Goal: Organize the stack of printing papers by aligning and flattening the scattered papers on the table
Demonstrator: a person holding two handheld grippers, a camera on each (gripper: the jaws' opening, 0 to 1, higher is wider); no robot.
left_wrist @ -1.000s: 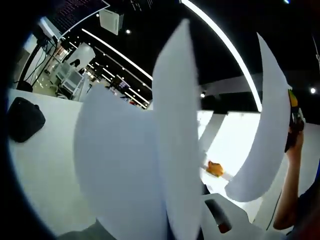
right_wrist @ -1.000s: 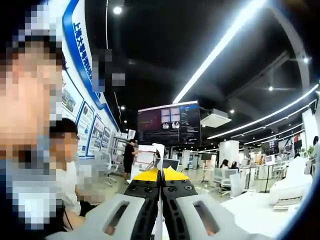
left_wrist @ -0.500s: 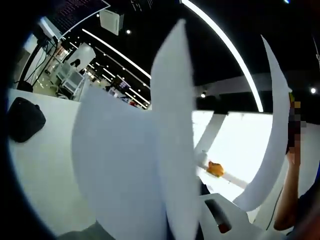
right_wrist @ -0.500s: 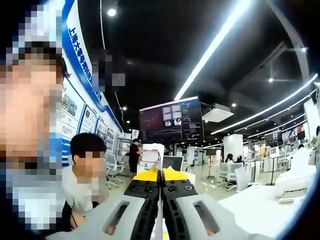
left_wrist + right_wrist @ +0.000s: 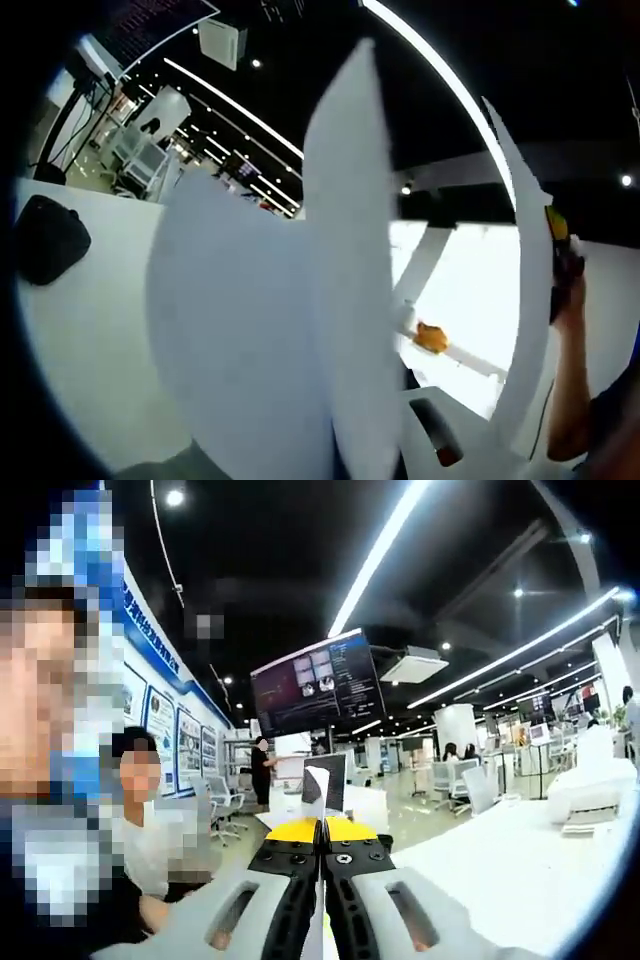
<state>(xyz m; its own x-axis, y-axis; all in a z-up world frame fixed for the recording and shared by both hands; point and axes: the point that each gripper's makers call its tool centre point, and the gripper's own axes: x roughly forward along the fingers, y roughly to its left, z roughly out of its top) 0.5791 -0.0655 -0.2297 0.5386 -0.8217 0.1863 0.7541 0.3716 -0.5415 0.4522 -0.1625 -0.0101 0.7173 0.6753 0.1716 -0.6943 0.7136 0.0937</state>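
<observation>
while papers (image 5: 270,330) stand upright, right hand-held gripper (image 5: 322,830) (jaws together) pinching them

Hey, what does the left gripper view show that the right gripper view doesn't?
Left gripper view: fanned-out curved paper sheets seen broadside, a black bag and a small orange object on the white table, and the right gripper at the far edge of a sheet. Right gripper view: that gripper's yellow-tipped jaws shut on a sheet seen edge-on, a seated person, a hanging screen. Both: white paper, ceiling light strips.
</observation>
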